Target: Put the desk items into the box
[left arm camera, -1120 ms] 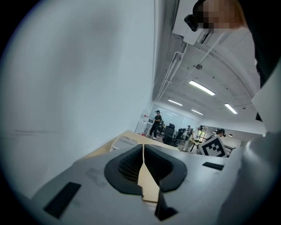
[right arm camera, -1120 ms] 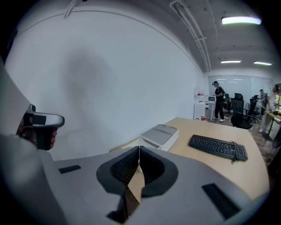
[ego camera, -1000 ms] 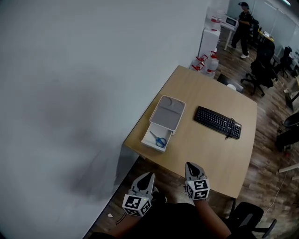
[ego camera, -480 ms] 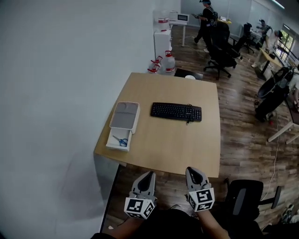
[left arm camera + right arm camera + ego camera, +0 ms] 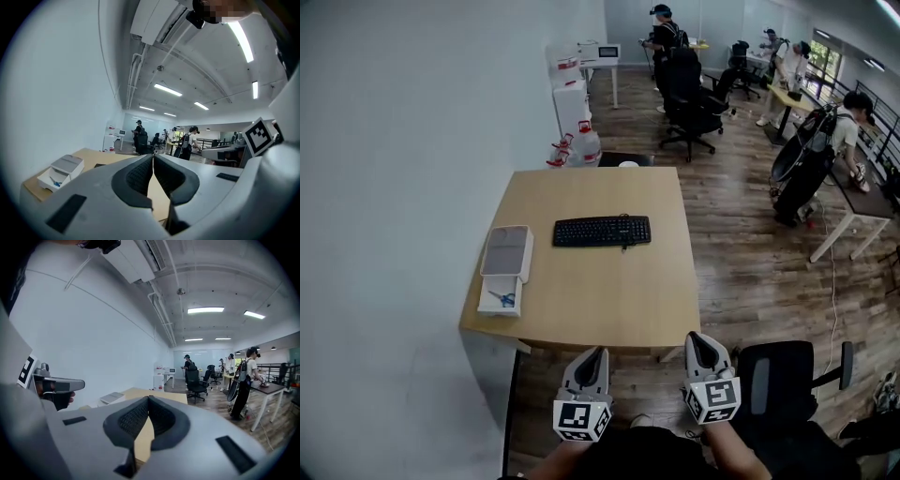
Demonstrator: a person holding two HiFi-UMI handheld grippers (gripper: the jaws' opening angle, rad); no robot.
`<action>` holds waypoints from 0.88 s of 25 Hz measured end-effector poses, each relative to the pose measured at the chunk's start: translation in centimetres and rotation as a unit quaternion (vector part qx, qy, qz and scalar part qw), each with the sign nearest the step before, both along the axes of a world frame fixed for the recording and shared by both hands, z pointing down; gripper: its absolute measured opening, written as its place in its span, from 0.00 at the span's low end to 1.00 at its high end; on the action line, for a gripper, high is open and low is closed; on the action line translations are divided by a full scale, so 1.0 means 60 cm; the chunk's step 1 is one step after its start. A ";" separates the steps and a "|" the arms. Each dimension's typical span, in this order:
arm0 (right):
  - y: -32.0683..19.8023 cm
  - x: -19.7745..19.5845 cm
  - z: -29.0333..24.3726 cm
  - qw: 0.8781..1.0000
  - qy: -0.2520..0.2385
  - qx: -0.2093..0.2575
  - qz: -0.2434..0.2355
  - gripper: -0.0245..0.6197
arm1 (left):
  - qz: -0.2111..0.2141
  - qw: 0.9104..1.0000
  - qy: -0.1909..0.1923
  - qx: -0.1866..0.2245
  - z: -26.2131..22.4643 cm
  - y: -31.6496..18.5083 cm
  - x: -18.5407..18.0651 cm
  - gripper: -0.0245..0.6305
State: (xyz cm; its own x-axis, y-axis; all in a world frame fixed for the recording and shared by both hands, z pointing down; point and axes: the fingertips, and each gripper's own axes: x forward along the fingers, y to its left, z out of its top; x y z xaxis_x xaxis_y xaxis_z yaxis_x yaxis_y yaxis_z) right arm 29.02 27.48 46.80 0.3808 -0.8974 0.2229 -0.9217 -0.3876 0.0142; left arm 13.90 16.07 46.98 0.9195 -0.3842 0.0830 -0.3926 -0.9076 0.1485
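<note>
A white box [image 5: 502, 281] sits at the left edge of the wooden desk [image 5: 609, 291], its lid [image 5: 507, 252] slid back over the far half. Blue-handled scissors [image 5: 502, 298] lie in the box's open near half. A black keyboard [image 5: 601, 231] lies near the desk's middle. My left gripper [image 5: 592, 356] and right gripper [image 5: 701, 343] hang side by side in front of the desk's near edge, both shut and empty. The left gripper view shows the box [image 5: 62, 171] at lower left beyond the shut left gripper [image 5: 153, 157]. The right gripper [image 5: 148, 399] is shut too, with the desk [image 5: 140, 394] beyond.
A black office chair [image 5: 783, 375] stands to my right by the desk's near corner. Water jugs [image 5: 581, 148] and white cabinets [image 5: 569, 89] stand behind the desk along the wall. Several people and more chairs occupy the room's far right.
The head view has swung, so the desk now appears square-on and farther away. Both grippers keep their places low in the picture and stay shut.
</note>
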 end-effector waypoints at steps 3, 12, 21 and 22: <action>0.011 0.017 -0.016 1.000 0.010 0.016 0.011 0.13 | 0.019 1.000 -0.005 -0.017 0.014 0.012 0.019 0.07; 0.050 0.040 -0.026 0.999 0.006 0.032 0.029 0.13 | 0.029 0.999 -0.012 -0.012 0.010 0.038 0.039 0.07; 0.058 0.053 -0.038 0.998 0.009 0.043 0.047 0.13 | 0.045 0.999 -0.011 0.002 -0.002 0.035 0.058 0.07; 0.056 0.054 -0.037 0.998 0.009 0.043 0.047 0.13 | 0.046 0.999 -0.010 0.004 -0.003 0.032 0.060 0.07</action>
State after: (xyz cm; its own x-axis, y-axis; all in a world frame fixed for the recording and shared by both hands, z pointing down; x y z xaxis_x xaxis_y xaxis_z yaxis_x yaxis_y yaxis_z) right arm 32.27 30.86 44.55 0.4681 -0.8727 0.1390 -0.8808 -0.4735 -0.0063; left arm 17.51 18.01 46.79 0.9494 -0.2980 0.0995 -0.3095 -0.9413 0.1345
